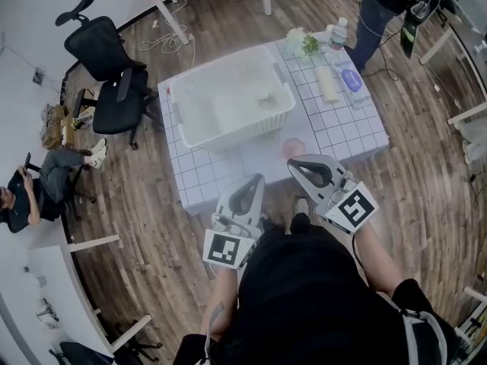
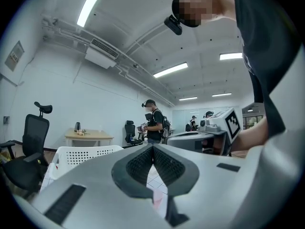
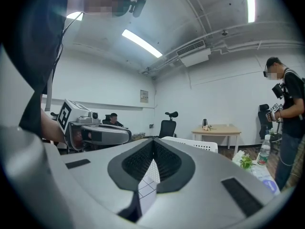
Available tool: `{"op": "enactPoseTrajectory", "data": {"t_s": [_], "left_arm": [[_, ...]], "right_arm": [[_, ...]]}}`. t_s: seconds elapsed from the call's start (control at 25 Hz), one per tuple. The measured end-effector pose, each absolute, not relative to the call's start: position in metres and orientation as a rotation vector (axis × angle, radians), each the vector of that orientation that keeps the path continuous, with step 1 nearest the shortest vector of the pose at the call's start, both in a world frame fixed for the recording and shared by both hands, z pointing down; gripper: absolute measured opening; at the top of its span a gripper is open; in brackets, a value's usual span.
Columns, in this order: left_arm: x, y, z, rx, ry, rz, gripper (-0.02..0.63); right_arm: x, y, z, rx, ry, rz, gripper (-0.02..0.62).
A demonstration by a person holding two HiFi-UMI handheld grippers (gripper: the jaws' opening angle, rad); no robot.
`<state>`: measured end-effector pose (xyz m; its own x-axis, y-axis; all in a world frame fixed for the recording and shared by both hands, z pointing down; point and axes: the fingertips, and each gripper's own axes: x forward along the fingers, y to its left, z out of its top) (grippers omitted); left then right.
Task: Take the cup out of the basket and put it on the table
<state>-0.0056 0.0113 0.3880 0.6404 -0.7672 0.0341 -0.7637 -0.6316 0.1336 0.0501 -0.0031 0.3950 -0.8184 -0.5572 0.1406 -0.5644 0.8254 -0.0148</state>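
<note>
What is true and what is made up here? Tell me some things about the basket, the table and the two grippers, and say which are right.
1. The white basket stands on the table. True.
2. The right gripper holds a cup in its jaws. False: its jaws are together, with nothing between them.
3. The left gripper has its jaws wide open. False: they are shut, and empty too.
4. A water bottle stands near the table's far edge. True.
5. A pink round thing sits on the table, outside the basket. True.
</note>
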Motion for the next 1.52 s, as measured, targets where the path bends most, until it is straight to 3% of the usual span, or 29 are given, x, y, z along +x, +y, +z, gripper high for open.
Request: {"op": "enactPoseTrajectory", "data": {"t_s": [0.6, 0.76, 0.92, 1.52], "left_arm": [[-0.033, 0.007, 0.396, 2.652, -1.348, -0.036, 0.009], [-0.044, 0.005, 0.398, 2.634, -1.366, -0.039, 0.009], [-0.054, 0.002, 0.404, 2.619, -1.372, -0.016, 0.009], [-0.066, -0.016, 0.407, 2.609, -1.381, -0.017, 0.009]], "right_arm": [[0.025, -0.076, 0.428, 0.748, -2.593, -0.092, 0.020], [0.013, -0.096, 0.439, 0.674, -2.507, -0.159, 0.089], [0.002, -0.120, 0.443, 0.638, -2.445, -0.213, 0.112], [-0.009, -0.183, 0.473, 0.563, -2.285, -0.317, 0.150]]}}
